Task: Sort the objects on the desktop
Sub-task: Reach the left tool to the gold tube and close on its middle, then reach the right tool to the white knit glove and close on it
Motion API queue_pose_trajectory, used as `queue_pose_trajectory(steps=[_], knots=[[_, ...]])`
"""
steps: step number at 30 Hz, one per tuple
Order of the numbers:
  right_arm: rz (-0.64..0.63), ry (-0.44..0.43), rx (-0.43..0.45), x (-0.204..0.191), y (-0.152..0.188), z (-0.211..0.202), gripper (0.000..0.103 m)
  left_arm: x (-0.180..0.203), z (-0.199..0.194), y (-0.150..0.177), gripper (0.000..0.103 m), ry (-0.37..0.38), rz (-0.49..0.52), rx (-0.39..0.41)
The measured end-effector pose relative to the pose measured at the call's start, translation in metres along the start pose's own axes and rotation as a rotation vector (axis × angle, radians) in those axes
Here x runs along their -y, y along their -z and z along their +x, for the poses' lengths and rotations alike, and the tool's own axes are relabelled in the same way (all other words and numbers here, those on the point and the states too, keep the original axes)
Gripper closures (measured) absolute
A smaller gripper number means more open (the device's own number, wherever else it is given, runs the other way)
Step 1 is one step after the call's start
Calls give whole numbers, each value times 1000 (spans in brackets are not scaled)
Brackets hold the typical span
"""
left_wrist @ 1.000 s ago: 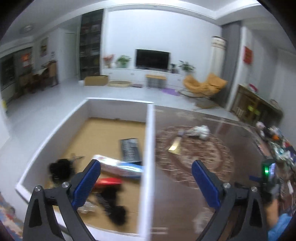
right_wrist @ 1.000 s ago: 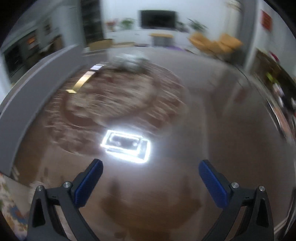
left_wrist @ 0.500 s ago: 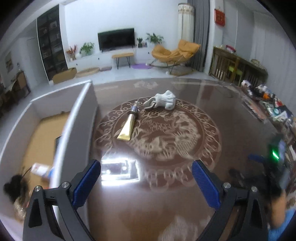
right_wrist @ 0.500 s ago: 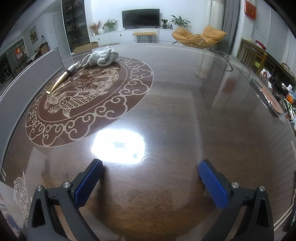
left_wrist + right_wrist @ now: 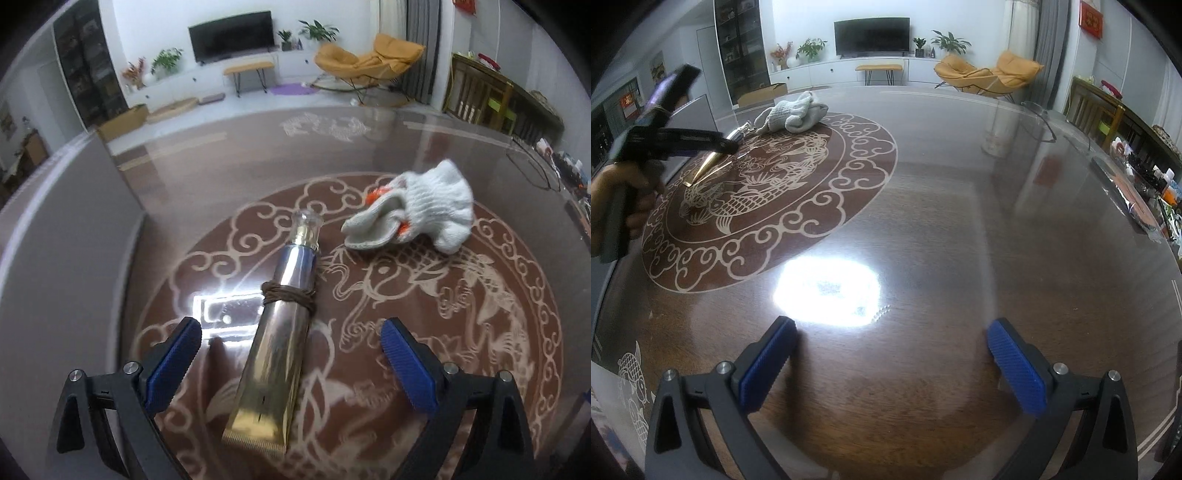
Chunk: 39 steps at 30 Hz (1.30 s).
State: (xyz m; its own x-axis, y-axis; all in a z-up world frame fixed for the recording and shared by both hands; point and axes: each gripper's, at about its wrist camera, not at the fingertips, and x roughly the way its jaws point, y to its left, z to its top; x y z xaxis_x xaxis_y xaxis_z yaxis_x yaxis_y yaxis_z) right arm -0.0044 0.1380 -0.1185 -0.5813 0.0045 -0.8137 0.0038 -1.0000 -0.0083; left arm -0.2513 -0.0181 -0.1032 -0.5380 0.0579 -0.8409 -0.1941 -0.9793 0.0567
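Note:
A gold and silver tube (image 5: 279, 336) with a brown band around its middle lies on the dark patterned table. My left gripper (image 5: 291, 365) is open, its blue pads on either side of the tube's flat end, not touching. A white knitted glove with orange spots (image 5: 417, 210) lies beyond, to the right. In the right wrist view the tube (image 5: 713, 158) and glove (image 5: 792, 114) are far left, with the left gripper (image 5: 733, 147) over the tube. My right gripper (image 5: 892, 365) is open and empty over bare table.
A grey box wall (image 5: 55, 258) rises along the table's left side. Clutter of small bottles and items (image 5: 1156, 184) lines the table's right edge. A bright lamp reflection (image 5: 827, 291) lies on the glossy table top.
My left gripper has swung from over the box to the right and dropped down close to the tube, which now lies between its pads. The right gripper has stayed nearly still.

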Motion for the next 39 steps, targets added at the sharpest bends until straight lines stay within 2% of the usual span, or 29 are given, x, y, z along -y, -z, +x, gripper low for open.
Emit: queue_pose_trajectory(steps=[2, 6, 7, 8, 9, 10, 11, 17, 26, 29, 36, 39], knots=[[0, 0, 0, 1, 0, 0, 0, -7, 3, -2, 0, 44, -20, 17], [0, 0, -1, -2, 0, 2, 0, -13, 8, -7, 0, 48, -17, 37], [0, 0, -1, -2, 0, 1, 0, -13, 9, -8, 3, 44, -17, 38], [0, 0, -1, -1, 0, 1, 0, -14, 5, -9, 28, 41, -21, 64], [0, 0, -1, -2, 0, 1, 0, -15, 3, -10, 46, 39, -26, 84], [0, 0, -1, -2, 0, 1, 0, -17, 0, -10, 72, 36, -45, 89], [0, 0, -1, -1, 0, 1, 0, -20, 0, -10, 74, 30, -60, 85], [0, 0, -1, -1, 0, 1, 0, -14, -18, 21, 74, -20, -82, 87], [-1, 0, -1, -1, 0, 1, 0, -5, -79, 117, 74, -42, -91, 88], [0, 0, -1, -1, 0, 1, 0, -6, -91, 139, 74, -40, -105, 99], [-6, -5, -4, -2, -1, 2, 0, -7, -99, 154, 74, -31, -118, 109], [-70, -48, -37, -8, -13, 13, 0, -6, -96, 149, 74, -35, -115, 108]])
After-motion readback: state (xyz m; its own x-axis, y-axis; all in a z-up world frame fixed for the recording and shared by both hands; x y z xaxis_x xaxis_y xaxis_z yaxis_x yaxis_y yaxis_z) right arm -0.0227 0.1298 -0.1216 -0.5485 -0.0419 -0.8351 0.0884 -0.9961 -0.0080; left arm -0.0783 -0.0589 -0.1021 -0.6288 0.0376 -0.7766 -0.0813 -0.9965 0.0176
